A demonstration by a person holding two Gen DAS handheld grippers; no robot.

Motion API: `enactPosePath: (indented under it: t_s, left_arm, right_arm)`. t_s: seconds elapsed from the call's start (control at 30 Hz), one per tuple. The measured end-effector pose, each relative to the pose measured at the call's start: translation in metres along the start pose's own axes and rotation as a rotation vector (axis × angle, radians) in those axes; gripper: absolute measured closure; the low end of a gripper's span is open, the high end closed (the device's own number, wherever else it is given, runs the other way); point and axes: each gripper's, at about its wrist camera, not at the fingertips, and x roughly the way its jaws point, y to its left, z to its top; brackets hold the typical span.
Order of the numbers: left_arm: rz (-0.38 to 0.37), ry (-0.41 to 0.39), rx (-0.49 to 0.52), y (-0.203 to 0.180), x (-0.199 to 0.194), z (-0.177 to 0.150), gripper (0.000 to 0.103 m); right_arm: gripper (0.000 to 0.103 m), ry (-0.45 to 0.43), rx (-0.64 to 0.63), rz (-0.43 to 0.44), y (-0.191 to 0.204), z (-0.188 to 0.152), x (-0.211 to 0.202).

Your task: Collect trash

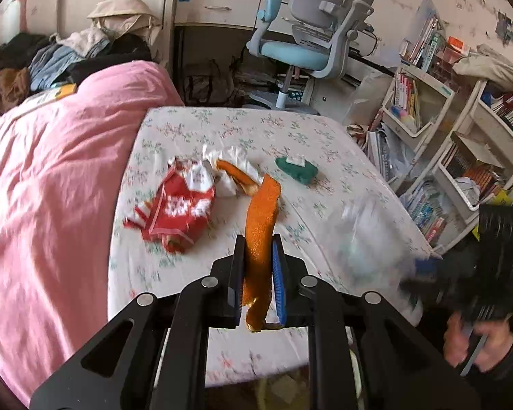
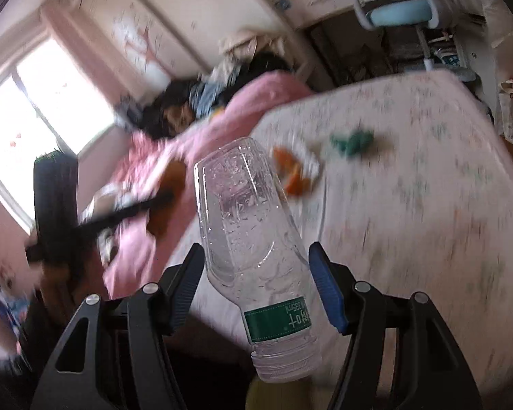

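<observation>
My left gripper (image 1: pixel 259 239) is shut on a long strip of orange peel (image 1: pixel 260 220) and holds it above the floral bed sheet (image 1: pixel 188 126). On the sheet lie a red snack wrapper (image 1: pixel 178 205), a crumpled white wrapper (image 1: pixel 224 167), more orange peel (image 1: pixel 237 172) and a green wrapper (image 1: pixel 297 167). My right gripper (image 2: pixel 256 256) has its jaws spread. A clear plastic bottle (image 2: pixel 249 239) with a green label sits between them, neck toward the camera, with gaps at both pads. It also shows as a blur in the left wrist view (image 1: pixel 369 235). The right wrist view is motion-blurred.
A pink duvet (image 1: pixel 51 188) covers the left of the bed, with piled clothes (image 1: pixel 68 54) behind. A blue-grey desk chair (image 1: pixel 307 41) and desk stand beyond the bed. Bookshelves (image 1: pixel 461 143) line the right side. The bed edge runs close below both grippers.
</observation>
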Motion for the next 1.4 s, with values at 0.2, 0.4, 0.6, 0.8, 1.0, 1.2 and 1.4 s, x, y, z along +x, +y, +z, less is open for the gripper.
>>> enactPosePath:
  t_s: [0.2,0.4,0.6,0.8,1.0,1.2,1.4]
  left_arm:
    - [-0.009,0.053,0.002,-0.019,-0.006,-0.039,0.089]
    - [0.004,0.136,0.041,-0.049,-0.002,-0.085,0.088]
    - [-0.018,0.291,0.127,-0.080,0.016,-0.126,0.088]
    - [0.003,0.351,0.249,-0.103,0.024,-0.142,0.071]
    - [0.113,0.267,0.091,-0.070,0.017,-0.125,0.044]
    - [0.172,0.237,-0.021,-0.045,0.012,-0.117,0.043]
    - [0.197,0.225,-0.048,-0.037,0.014,-0.112,0.041]
  right_arm:
    - [0.042,0.147,-0.078,-0.058,0.015,-0.058,0.002]
    - [0.044,0.179,-0.105,-0.109,0.017,-0.079,-0.001]
    - [0.030,-0.033,-0.063,-0.125,0.013,-0.068,-0.033]
    - [0.029,-0.074,-0.032,-0.163,0.009,-0.065,-0.028]
    - [0.027,-0.095,-0.058,-0.188,0.013,-0.065,-0.030]
    - [0.027,-0.093,-0.061,-0.199,0.012,-0.067,-0.026]
    - [0.027,-0.099,-0.071,-0.207,0.014,-0.068,-0.026]
